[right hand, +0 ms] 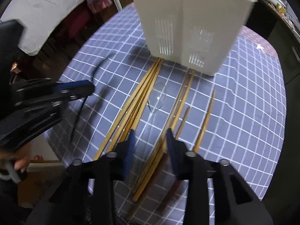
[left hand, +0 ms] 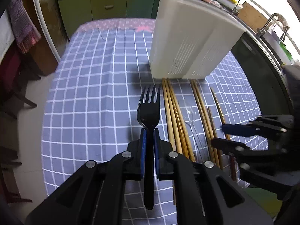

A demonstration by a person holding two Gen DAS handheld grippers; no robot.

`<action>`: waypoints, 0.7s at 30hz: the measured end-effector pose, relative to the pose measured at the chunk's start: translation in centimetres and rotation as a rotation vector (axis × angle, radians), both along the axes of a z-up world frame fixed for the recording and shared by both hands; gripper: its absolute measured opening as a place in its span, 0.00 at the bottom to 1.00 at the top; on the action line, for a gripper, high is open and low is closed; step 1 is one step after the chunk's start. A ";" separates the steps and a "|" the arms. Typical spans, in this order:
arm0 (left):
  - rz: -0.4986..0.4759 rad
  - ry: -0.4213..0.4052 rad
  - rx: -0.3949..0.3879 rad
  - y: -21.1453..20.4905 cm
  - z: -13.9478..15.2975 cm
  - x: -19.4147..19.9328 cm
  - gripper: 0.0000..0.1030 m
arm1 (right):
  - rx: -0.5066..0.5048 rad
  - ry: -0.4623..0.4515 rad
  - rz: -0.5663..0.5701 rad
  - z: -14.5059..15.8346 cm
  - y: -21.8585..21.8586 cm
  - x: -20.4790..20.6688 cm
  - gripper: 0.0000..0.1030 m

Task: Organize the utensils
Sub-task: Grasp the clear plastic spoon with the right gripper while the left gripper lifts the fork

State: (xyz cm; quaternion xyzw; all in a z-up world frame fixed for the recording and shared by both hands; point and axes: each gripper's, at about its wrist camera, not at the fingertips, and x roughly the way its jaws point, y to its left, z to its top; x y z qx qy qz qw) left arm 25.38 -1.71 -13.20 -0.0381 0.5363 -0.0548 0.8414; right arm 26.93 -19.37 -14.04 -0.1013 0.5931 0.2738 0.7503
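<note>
My left gripper point(left hand: 149, 132) is shut on a black plastic fork point(left hand: 149, 110), tines pointing away, lifted above the blue checked tablecloth point(left hand: 90, 97). A white slotted utensil holder point(left hand: 187, 37) stands just beyond. Wooden chopsticks point(left hand: 175, 116) lie in loose bundles in front of it, with a clear plastic spoon point(left hand: 191, 116) between them. In the right wrist view my right gripper point(right hand: 151, 133) hovers low over the clear spoon point(right hand: 157, 97) and chopsticks point(right hand: 142, 101). Its jaws stand apart, the spoon's handle lies in the gap, and nothing is pinched. The left gripper point(right hand: 88, 90) shows blurred at the left.
The holder point(right hand: 187, 18) fills the far side of the table. A single darker chopstick point(right hand: 206, 116) lies furthest right. Green cabinets point(left hand: 108, 1) stand behind the table, a sink tap point(left hand: 271, 22) at the right, and a chair with a cloth point(left hand: 20, 24) at the left.
</note>
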 end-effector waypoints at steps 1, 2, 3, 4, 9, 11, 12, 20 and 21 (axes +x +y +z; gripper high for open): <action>-0.002 -0.015 0.007 -0.1 0.2 -0.2 0.08 | -0.017 0.007 0.002 -0.5 0.5 0.2 0.28; -0.003 -0.023 0.010 -0.6 0.3 -0.2 0.08 | -0.033 0.013 0.004 -0.9 1.0 0.5 0.25; -0.006 -0.030 0.006 -0.5 0.5 -0.4 0.08 | -0.045 0.017 0.002 -1.3 1.2 0.6 0.25; -0.007 -0.033 0.004 -0.7 0.5 -0.5 0.08 | -0.053 0.021 -0.001 -1.5 1.4 0.8 0.25; -0.014 -0.047 0.008 -0.9 0.5 -0.8 0.08 | -0.095 0.045 -0.020 -2.9 2.4 1.7 0.25; -0.014 -0.052 0.007 -0.8 0.5 -1.0 0.08 | -0.106 0.051 -0.020 -3.3 2.8 2.0 0.25; -0.015 -0.055 0.007 -0.8 0.6 -1.1 0.08 | -0.116 0.049 -0.018 -3.5 3.1 2.1 0.25; -0.017 -0.085 -0.004 -0.7 1.7 -1.4 0.08 | -0.078 0.025 -0.037 -3.4 3.1 2.6 0.10; -0.018 -0.097 -0.010 -0.7 2.3 -1.4 0.08 | -0.053 0.018 -0.042 -2.9 2.5 2.4 0.10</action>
